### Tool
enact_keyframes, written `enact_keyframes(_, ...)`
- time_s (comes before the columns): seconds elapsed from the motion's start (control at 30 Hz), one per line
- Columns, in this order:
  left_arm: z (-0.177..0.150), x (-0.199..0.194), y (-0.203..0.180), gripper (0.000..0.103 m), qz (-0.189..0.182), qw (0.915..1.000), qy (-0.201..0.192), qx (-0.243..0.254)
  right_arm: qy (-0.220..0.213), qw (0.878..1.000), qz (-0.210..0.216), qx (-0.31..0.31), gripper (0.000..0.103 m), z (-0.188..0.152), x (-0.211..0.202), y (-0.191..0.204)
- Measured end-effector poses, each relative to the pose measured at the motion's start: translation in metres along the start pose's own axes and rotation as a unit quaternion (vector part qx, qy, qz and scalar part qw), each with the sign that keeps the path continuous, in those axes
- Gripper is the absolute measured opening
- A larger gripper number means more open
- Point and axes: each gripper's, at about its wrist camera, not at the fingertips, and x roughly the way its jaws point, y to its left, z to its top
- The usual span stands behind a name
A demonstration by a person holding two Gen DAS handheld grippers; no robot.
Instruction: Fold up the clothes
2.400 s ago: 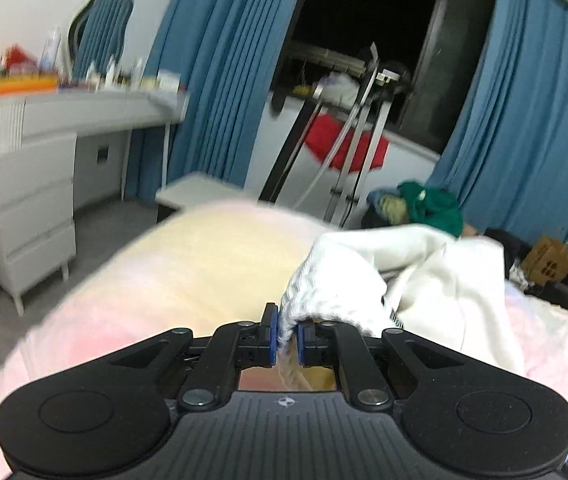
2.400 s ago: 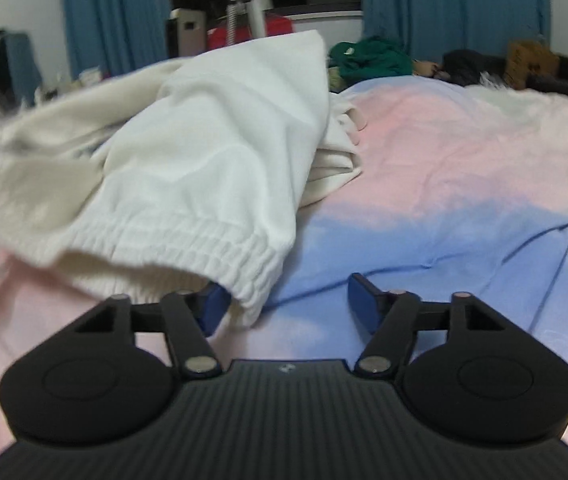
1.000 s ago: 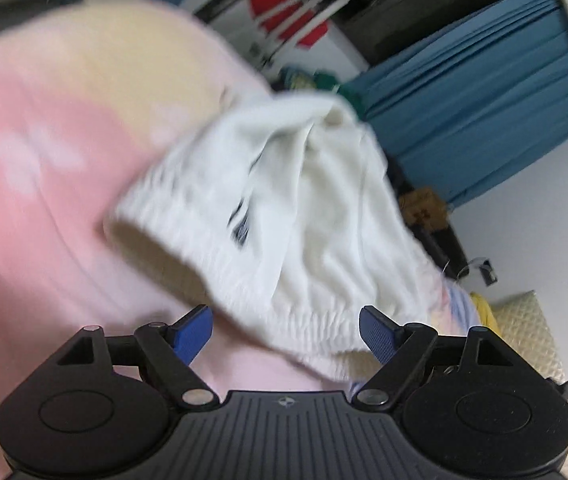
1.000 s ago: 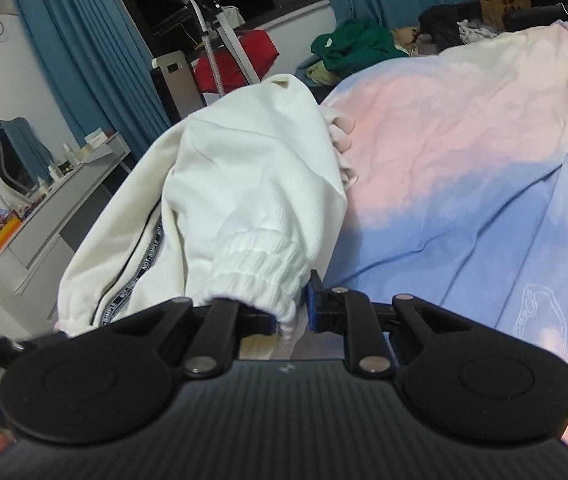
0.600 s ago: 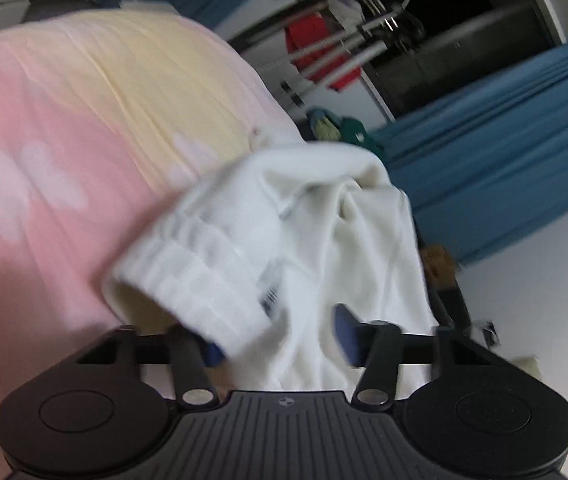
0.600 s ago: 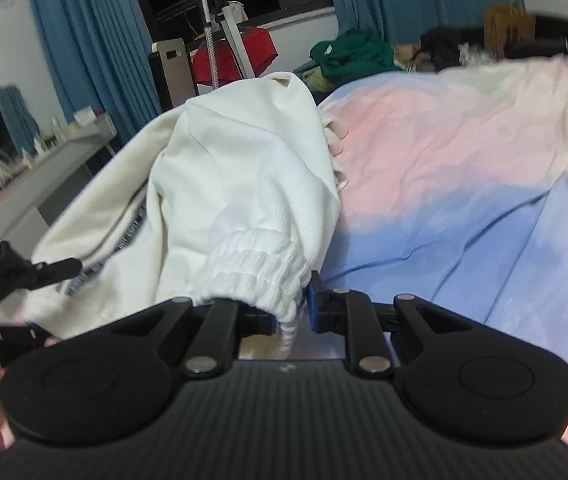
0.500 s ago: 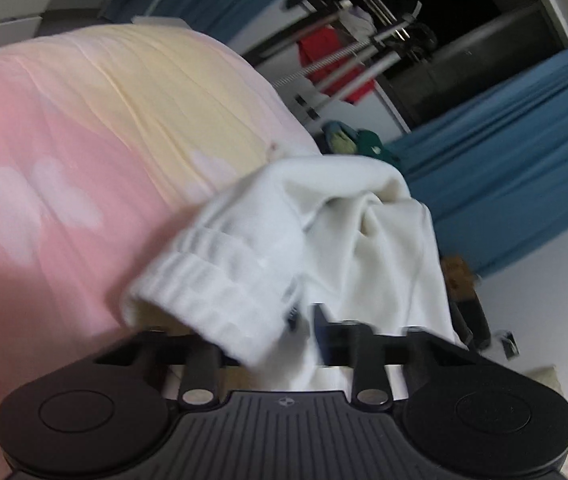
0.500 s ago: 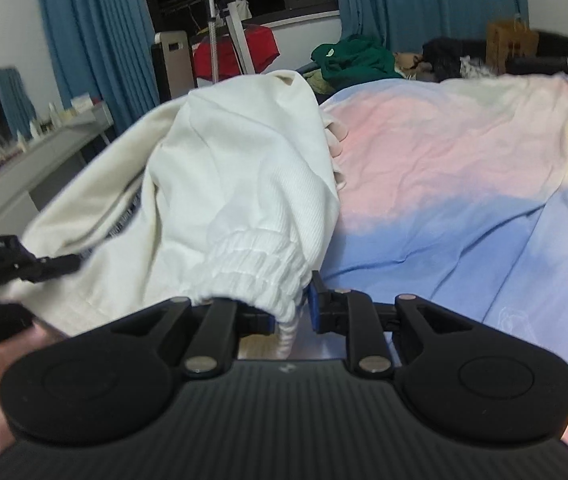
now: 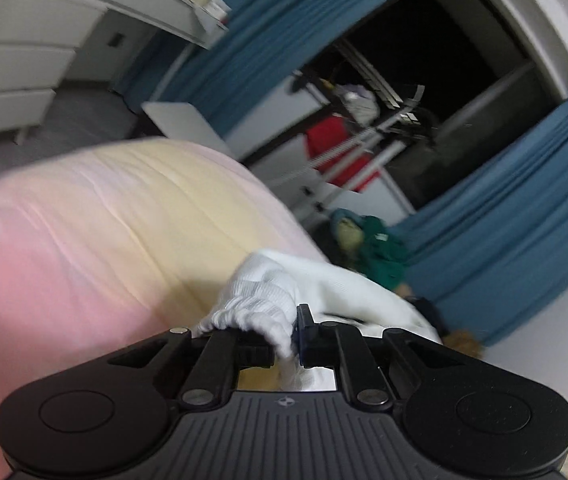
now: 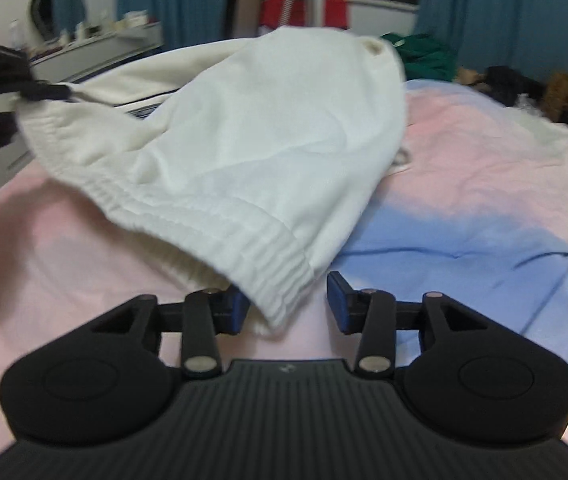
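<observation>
White garment [image 10: 251, 152] hung over the bed [image 10: 484, 208]; my left gripper [image 9: 284, 334] had clamped its ribbed hem, while my right gripper [image 10: 288, 306] had just let go, jaws apart, ready to regrip.

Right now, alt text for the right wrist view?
The right gripper is open, its jaws either side of the ribbed hem of a white garment draped over a pink-and-blue bedspread. At far left, the left gripper pinches another edge.
</observation>
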Motion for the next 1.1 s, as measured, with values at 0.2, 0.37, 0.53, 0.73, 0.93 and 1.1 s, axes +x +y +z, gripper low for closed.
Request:
enact_keyframes(0.2, 0.007, 0.023, 0.016, 0.013, 0.051, 0.9979, 0.036, 0.016, 0.012, 0.99, 0.124, 0.067, 0.049, 0.01, -0.017, -0.017)
enact_keyframes(0.37, 0.019, 0.021, 0.016, 0.017, 0.037, 0.9977, 0.056, 0.013, 0.004, 0.963, 0.199, 0.184, 0.063, 0.013, -0.018, -0.05)
enact_keyframes(0.53, 0.016, -0.003, 0.004, 0.024, 0.035, 0.995, 0.074, 0.058, 0.019, 0.937, 0.198, 0.288, 0.064, 0.003, 0.002, -0.076)
enact_keyframes(0.73, -0.006, -0.051, -0.033, 0.057, 0.054, 0.9716, 0.048, 0.226, 0.021, 0.907, 0.195, 0.371, 0.065, -0.005, 0.026, -0.09)
enact_keyframes(0.93, -0.029, -0.056, -0.06, 0.078, 0.06, 0.9261, -0.023, 0.372, 0.026, 0.904, 0.194, 0.381, 0.065, -0.007, 0.036, -0.088)
enact_keyframes(1.1, -0.048, -0.017, -0.065, 0.077, 0.065, 0.8849, -0.001, 0.461, 0.028, 0.901, 0.195, 0.386, 0.064, -0.009, 0.035, -0.089)
